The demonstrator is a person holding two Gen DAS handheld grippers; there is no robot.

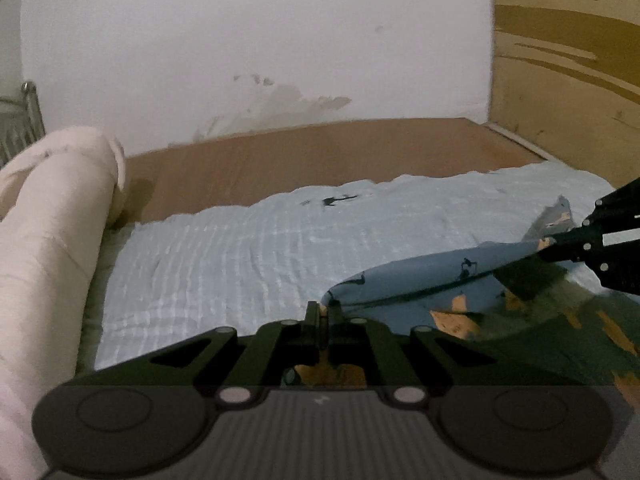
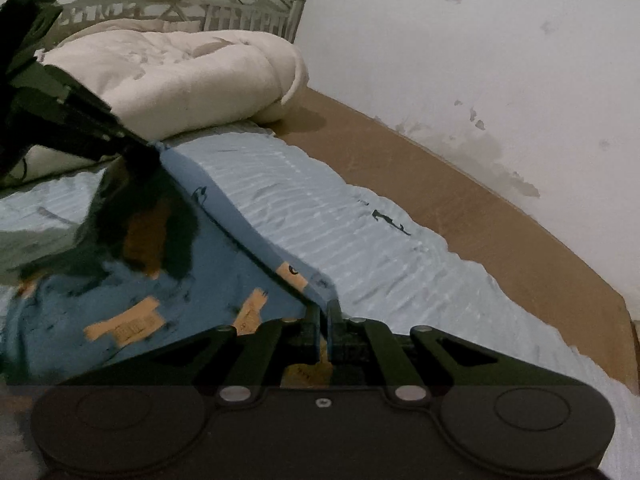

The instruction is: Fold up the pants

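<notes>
- The left gripper [image 1: 324,312] has its jaws pinched together on an edge of the blue patterned pants [image 1: 420,280].
- The right gripper [image 2: 326,312] is likewise clamped on a pants edge, the fabric stretched taut between the two.
- The pants hang lifted over a pale blue ribbed blanket [image 1: 224,256] on the bed.
- A rolled cream comforter [image 2: 172,80] lies near the metal headboard [image 2: 224,4]; bare brown mattress [image 2: 460,208] runs along the stained white wall [image 1: 260,52].

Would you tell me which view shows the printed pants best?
The right wrist view: the pants spread wide there, orange patches visible, pinched by the right gripper. The left wrist view shows only a taut strip between the left gripper and the right one.
</notes>
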